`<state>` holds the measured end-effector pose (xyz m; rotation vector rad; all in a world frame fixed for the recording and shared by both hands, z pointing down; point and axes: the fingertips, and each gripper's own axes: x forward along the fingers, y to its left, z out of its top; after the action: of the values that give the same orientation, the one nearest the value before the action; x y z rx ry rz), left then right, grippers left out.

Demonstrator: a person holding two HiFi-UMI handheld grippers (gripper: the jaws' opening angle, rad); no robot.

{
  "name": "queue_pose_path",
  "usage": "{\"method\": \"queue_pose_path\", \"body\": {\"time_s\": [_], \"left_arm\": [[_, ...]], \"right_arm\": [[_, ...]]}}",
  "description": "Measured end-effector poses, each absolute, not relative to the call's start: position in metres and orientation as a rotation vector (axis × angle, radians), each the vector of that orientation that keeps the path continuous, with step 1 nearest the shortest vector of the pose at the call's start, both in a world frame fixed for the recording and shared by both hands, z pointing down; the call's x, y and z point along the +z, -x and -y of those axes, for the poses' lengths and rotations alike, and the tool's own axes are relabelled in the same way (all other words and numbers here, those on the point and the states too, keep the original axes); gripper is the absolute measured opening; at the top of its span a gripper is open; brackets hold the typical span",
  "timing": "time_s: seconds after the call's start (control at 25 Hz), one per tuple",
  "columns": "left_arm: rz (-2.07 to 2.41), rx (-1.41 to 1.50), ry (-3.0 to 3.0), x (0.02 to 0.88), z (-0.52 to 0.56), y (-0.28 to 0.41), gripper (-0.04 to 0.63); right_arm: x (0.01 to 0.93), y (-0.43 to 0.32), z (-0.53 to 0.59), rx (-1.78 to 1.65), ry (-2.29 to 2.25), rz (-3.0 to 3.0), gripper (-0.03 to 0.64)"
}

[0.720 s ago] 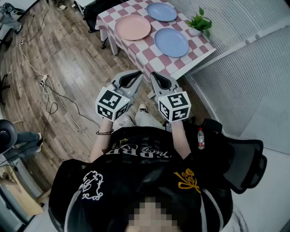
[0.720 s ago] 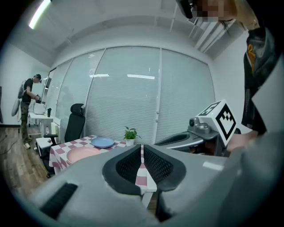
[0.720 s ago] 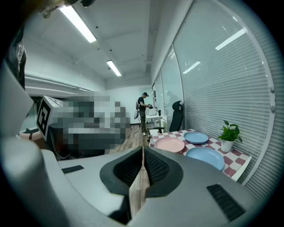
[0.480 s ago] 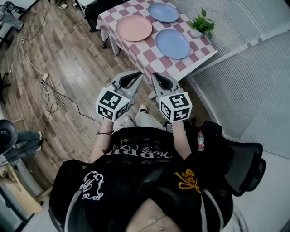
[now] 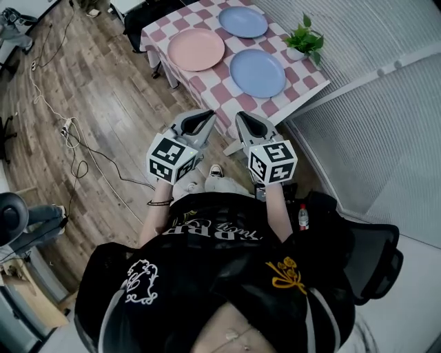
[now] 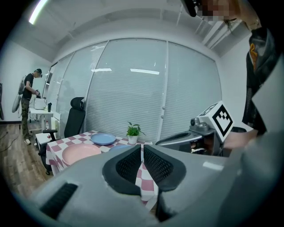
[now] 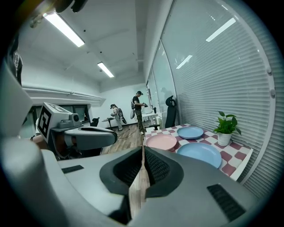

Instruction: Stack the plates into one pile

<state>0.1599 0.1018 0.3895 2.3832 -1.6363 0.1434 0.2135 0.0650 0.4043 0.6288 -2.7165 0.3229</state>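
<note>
Three plates lie apart on a table with a red-and-white checked cloth (image 5: 207,86): a pink plate (image 5: 196,49), a near blue plate (image 5: 258,72) and a far blue plate (image 5: 243,21). Both grippers hang in front of the person, short of the table's near edge. The left gripper (image 5: 204,116) is shut with nothing in it, and so is the right gripper (image 5: 243,117). In the right gripper view the pink plate (image 7: 161,141), the near blue plate (image 7: 199,154) and the far blue plate (image 7: 190,132) show beyond the shut jaws. The left gripper view shows the pink plate (image 6: 80,153) and the far blue plate (image 6: 103,138).
A small potted plant (image 5: 304,36) stands at the table's right edge by the window blinds. Cables (image 5: 76,138) trail over the wooden floor at left. An office chair (image 5: 368,251) and a bottle (image 5: 303,215) sit at the person's right. Two people (image 7: 137,111) stand far off.
The plates and table have slid slightly left and up in the head view, and the right gripper sits a little further right. Both grippers stay shut.
</note>
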Motion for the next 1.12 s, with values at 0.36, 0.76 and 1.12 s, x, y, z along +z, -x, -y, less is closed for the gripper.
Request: {"method": "queue_pose_path", "body": {"time_s": [0.36,0.76,1.12], "left_arm": [[1.627,0.158,-2.396,0.39,-0.05,-0.176,0.028],[1.601,0.217,-2.367,0.407,-0.017,-0.163,0.028],[1.423,0.276,-2.465,0.422,0.036,-0.126,0.029]], "right_arm": [[0.419,-0.236,-0.006,0.364,-0.668,2.695,0.023],[0.441,-0.225,0.027,0.442,-0.655,2.665,0.023],[0.463,-0.193,0.076,0.542,-0.813,2.596,0.023]]}}
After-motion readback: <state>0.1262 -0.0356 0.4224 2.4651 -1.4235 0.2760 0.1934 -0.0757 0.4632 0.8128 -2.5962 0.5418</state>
